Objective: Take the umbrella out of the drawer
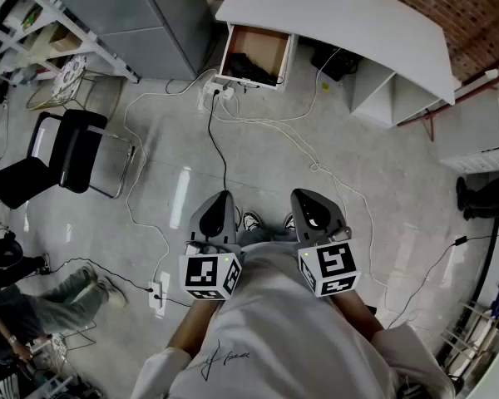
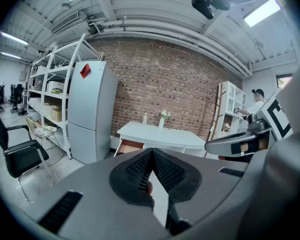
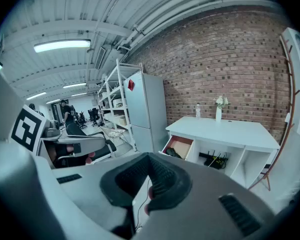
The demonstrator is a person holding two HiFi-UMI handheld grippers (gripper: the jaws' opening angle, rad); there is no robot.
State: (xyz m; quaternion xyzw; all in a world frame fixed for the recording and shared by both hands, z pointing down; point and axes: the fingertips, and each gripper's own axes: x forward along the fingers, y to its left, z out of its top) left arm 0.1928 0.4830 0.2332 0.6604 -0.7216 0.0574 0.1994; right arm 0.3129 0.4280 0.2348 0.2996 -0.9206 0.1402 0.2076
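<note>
Umbrella (image 1: 248, 67), lying seemingly crosswise in the open drawer (image 1: 263, 44), sat well ahead of left gripper (image 1: 222, 198) and right gripper (image 1: 304, 196), both pressed together, empty and about equally far

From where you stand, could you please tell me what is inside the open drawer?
A dark bundle, probably the umbrella, lies in the drawer on its wooden bottom; the desk covers the drawer's rear.
</note>
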